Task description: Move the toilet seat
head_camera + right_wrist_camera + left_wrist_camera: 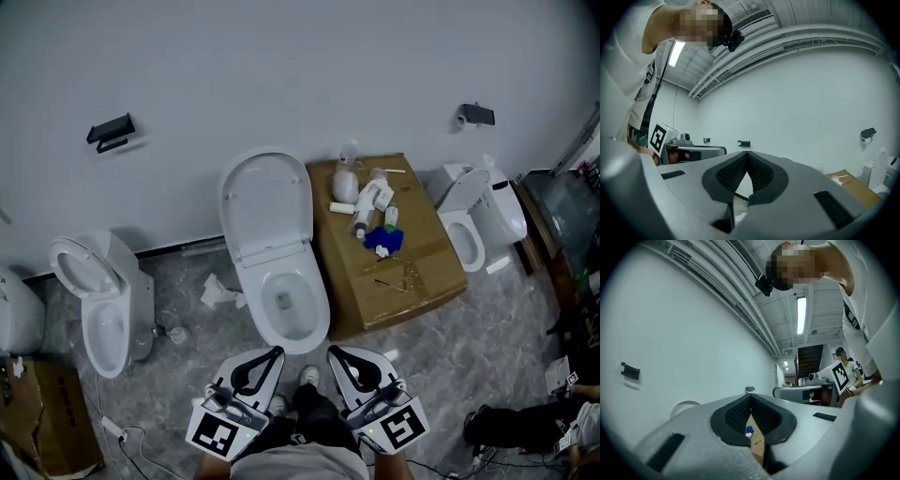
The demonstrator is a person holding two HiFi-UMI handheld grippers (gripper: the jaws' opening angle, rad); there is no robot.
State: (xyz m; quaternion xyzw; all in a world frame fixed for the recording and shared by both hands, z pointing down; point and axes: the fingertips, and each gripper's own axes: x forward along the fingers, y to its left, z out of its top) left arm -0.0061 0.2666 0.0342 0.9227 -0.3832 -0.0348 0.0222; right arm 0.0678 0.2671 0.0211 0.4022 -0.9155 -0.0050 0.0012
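one broad white wall [281, 66] fills the top of the head view, and a grey marbled floor [487, 347] runs below it. three toilets stand along the wall: one at the left [103, 309], one in the middle [292, 305] and one at the right [480, 220]. the toilet seat [267, 202] belongs to the middle one. it is tipped up behind the open bowl, leaning back toward the wall.

just right of the middle toilet sits a big cardboard box [412, 272], touching the bowl's side or very nearly. on its top lie several white bottles [366, 202] and a small blue thing [382, 239]. a second cardboard box [42, 417] shows at the lower left corner.

both pairs of tongs hang low in front of the bowl, side by side and apart from it. the left tongs [267, 361] are clenched on nothing, the dark ribbed pads [736, 416] meeting at the tip in the left gripper view. the right tongs [342, 361] are likewise clenched and empty, pads [761, 176] pressed together in the right gripper view.

two dark brackets are fixed on the wall, one at the left [111, 131] and one at the right [476, 114]. crumpled white paper [217, 292] lies on the floor between the left and middle toilets.
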